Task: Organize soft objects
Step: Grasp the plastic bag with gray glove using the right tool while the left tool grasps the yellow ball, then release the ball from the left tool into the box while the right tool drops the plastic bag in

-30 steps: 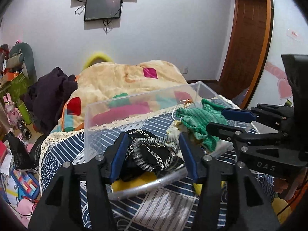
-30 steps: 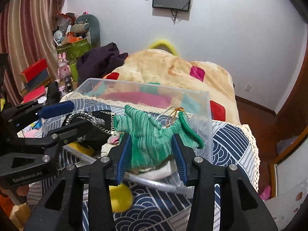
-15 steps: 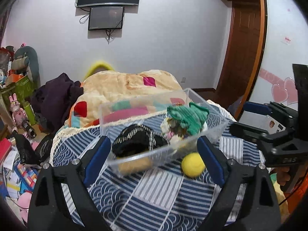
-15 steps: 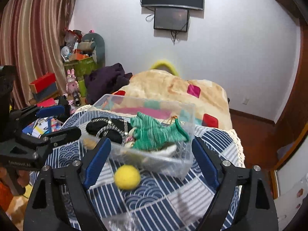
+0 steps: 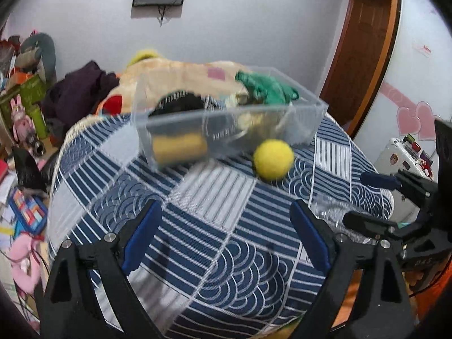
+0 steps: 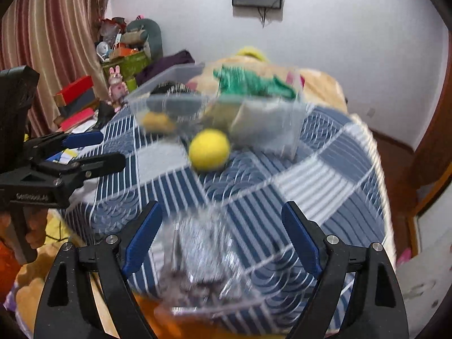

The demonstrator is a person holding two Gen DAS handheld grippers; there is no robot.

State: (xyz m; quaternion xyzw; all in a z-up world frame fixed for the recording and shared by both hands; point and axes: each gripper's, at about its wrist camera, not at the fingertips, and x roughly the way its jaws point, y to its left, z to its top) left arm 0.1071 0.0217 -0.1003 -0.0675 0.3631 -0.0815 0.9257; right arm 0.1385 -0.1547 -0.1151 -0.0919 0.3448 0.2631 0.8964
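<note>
A clear plastic bin (image 5: 305,113) stands on the blue patterned cloth (image 5: 214,214). It holds a green knit piece (image 5: 265,89), a black patterned item (image 5: 180,103) and a yellow soft item (image 5: 178,148). A yellow ball (image 5: 272,159) lies on the cloth just in front of the bin, and shows in the right wrist view (image 6: 209,149) too. My left gripper (image 5: 226,234) is open and empty, well back from the bin. My right gripper (image 6: 220,234) is open and empty, above a crumpled clear plastic bag (image 6: 203,254).
A beige blanket with coloured squares (image 5: 175,70) and dark clothes (image 5: 76,93) lie behind the bin. Toys and boxes (image 6: 124,56) are piled at the left by a striped curtain (image 6: 53,34). A wooden door (image 5: 364,48) is at the right.
Both grippers opened, let go of the items now in the bin, and pulled back and away from it. The yellow ball and the plastic bag came into view.
</note>
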